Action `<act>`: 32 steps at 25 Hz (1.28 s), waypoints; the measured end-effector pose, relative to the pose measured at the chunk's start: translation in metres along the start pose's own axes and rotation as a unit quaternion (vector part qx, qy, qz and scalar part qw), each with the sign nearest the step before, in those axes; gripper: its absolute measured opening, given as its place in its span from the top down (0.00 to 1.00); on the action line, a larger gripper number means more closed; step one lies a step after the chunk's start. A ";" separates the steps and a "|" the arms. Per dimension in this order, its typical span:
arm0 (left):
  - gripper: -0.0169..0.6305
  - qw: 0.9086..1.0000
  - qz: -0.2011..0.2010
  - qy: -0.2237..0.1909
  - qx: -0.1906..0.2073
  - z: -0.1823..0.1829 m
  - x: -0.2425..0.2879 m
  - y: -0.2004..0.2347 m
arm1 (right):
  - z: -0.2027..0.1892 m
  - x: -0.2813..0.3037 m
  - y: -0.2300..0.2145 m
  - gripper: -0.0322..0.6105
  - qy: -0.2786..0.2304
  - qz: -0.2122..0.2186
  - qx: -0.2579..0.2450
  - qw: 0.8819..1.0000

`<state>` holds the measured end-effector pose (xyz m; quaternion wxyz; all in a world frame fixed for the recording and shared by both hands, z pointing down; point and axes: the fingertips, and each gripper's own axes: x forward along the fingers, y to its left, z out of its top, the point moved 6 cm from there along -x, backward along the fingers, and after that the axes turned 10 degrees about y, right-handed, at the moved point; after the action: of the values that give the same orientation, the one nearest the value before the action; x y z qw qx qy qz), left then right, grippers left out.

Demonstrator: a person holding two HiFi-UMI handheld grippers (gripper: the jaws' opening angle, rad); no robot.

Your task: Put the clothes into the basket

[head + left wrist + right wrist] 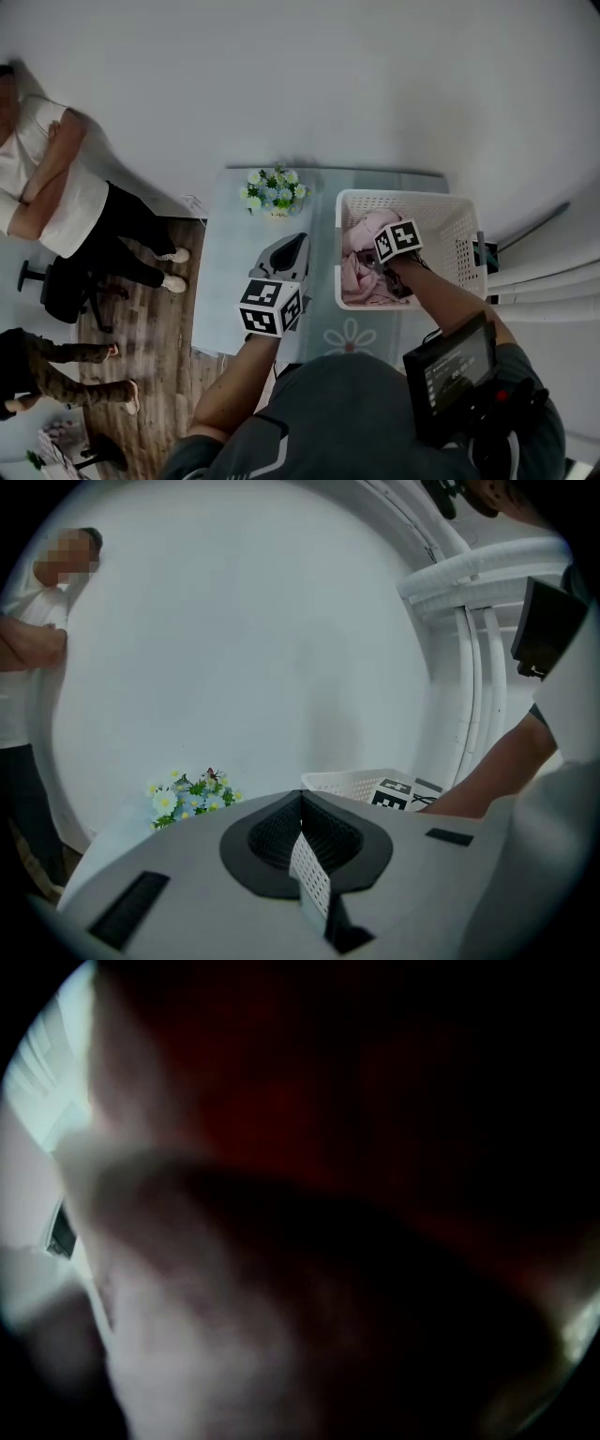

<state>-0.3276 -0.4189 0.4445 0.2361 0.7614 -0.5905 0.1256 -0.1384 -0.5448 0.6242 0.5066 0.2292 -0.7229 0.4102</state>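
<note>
We judge the task nearly done: the clothes point(361, 246) lie in the basket point(441, 199), our right gripper point(375, 261) sunk among them, jaws wide, grip untellable, and our left gripper point(300, 808) pressed together, empty.

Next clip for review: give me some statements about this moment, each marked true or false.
1. The basket holds pink clothes. True.
2. The left gripper grips a garment. False: its jaws are together with nothing between them, above the table.
3. The right gripper reaches down into the basket. True.
4. The flowers sit inside the basket. False: they stand on the table beside it.
</note>
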 end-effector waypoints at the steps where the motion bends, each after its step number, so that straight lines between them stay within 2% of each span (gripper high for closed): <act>1: 0.96 1.000 0.001 0.000 -0.001 -0.001 -0.001 0.001 | 0.000 0.002 -0.001 0.38 0.003 0.000 0.000 1.000; 16: 0.96 1.000 0.008 0.008 -0.011 -0.014 -0.005 0.006 | 0.002 0.013 -0.003 0.38 0.013 -0.022 0.001 1.000; 26: 0.96 1.000 0.026 -0.014 -0.009 -0.010 -0.034 0.000 | 0.005 0.011 -0.001 0.38 0.007 -0.017 -0.010 1.000; 29: 0.96 0.999 0.026 -0.014 -0.016 -0.016 -0.048 -0.008 | -0.009 0.014 0.002 0.34 0.023 0.004 -0.012 1.000; 32: 0.96 0.999 0.043 -0.031 0.006 -0.003 -0.056 -0.012 | 0.001 0.001 0.003 0.28 0.024 0.011 -0.016 1.000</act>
<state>-0.3312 -0.3677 0.4184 0.2078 0.7403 -0.6288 0.1154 -0.1411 -0.5438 0.6237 0.5227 0.2032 -0.7198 0.4092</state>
